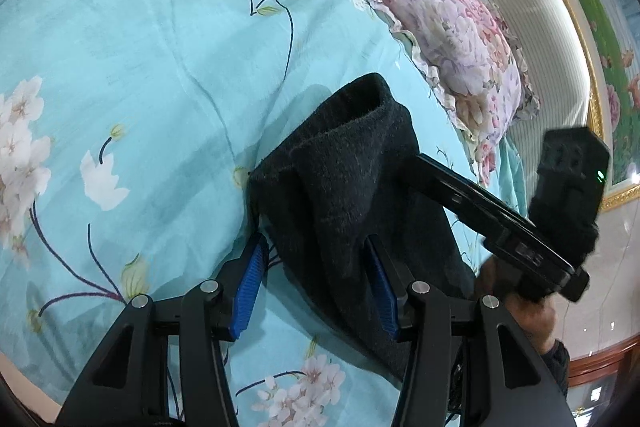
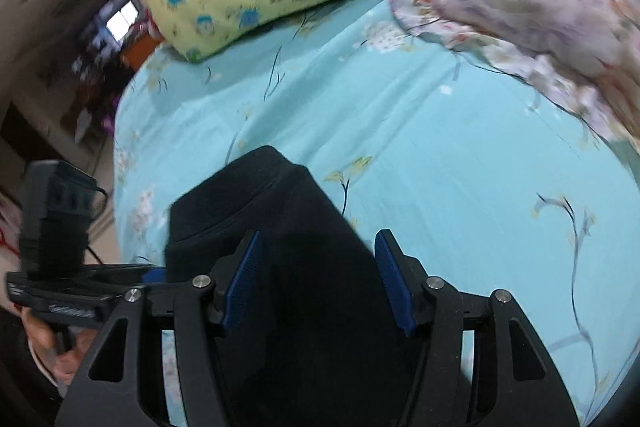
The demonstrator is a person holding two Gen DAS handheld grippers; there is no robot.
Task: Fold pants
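On the bedsheet (image 1: 140,47), the folded pants (image 1: 352,195) lie between both grippers' half-open fingers (image 1: 252,283), ungripped.

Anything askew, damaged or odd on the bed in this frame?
One thing: the black pants lie as an uneven bundle on the blue floral sheet, the far end gaping like a tube instead of lying flat. Both the left claw and right claw are open. Nothing looks damaged.
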